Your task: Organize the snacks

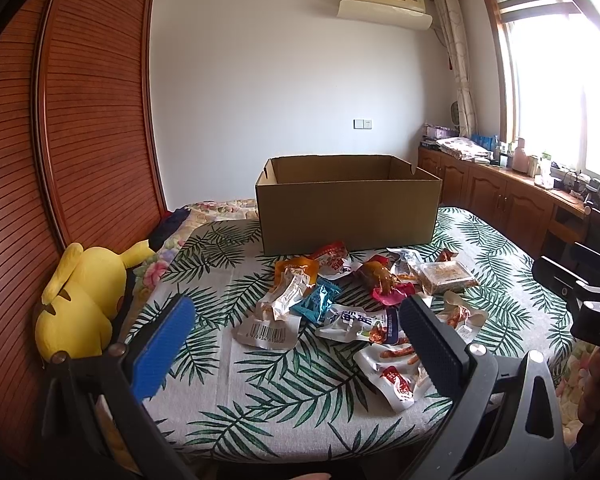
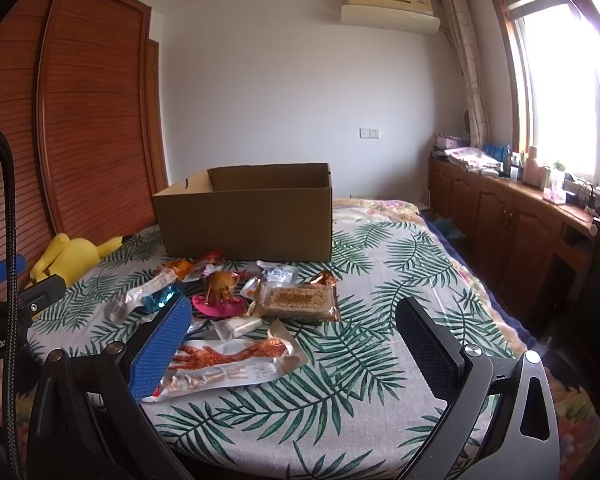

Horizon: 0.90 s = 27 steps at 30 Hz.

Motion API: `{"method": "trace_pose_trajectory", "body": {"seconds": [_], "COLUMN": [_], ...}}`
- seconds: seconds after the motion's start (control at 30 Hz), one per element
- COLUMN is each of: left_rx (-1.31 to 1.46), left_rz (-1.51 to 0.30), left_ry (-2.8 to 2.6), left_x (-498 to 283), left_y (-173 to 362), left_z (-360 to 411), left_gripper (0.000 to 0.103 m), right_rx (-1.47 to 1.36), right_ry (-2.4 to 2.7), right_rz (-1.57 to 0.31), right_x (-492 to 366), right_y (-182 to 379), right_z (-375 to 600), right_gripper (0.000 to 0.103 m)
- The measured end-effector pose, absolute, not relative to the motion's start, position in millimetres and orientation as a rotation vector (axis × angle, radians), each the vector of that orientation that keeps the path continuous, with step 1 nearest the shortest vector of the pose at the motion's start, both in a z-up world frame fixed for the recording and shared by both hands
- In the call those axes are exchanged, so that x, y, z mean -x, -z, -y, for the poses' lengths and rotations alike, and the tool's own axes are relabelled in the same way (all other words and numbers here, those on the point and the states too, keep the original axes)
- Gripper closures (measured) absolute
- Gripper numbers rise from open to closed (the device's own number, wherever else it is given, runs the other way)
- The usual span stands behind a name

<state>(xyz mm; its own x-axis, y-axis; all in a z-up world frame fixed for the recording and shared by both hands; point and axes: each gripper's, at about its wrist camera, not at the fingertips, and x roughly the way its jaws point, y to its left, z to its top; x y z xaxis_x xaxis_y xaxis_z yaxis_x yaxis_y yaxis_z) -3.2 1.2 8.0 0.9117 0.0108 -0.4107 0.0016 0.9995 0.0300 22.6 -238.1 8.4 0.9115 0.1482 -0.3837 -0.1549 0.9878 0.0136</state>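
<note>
An open cardboard box (image 1: 348,212) stands on a leaf-print table; it also shows in the right wrist view (image 2: 246,220). In front of it lies a heap of snack packets (image 1: 352,300), among them a teal packet (image 1: 318,302), a clear tray of bars (image 1: 446,276) and a chicken-feet packet (image 2: 236,360). My left gripper (image 1: 296,320) is open and empty, held above the near side of the heap. My right gripper (image 2: 296,320) is open and empty, to the right of the heap, its left finger over the chicken-feet packet.
A yellow plush toy (image 1: 80,300) lies at the table's left edge by a wooden louvred wardrobe (image 1: 80,120). Low wooden cabinets (image 2: 520,224) with clutter run under the window on the right. The other gripper's body (image 1: 580,296) shows at the right.
</note>
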Motion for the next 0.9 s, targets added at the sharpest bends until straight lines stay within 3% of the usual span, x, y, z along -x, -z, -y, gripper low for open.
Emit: {"method": "trace_pose_trajectory", "body": {"seconds": [0.9], "left_rx": [-0.024], "left_rz": [-0.431], "left_ry": [-0.003], "left_x": [6.2], "left_y": [-3.2], "left_z": [-2.0], "left_gripper": [0.0], "right_rx": [0.021], "right_ry": [-0.161], "right_rz": [-0.401], "right_x": [-20.3], "right_y": [-4.6], "right_z": [235.9], "right_gripper": [0.0]}}
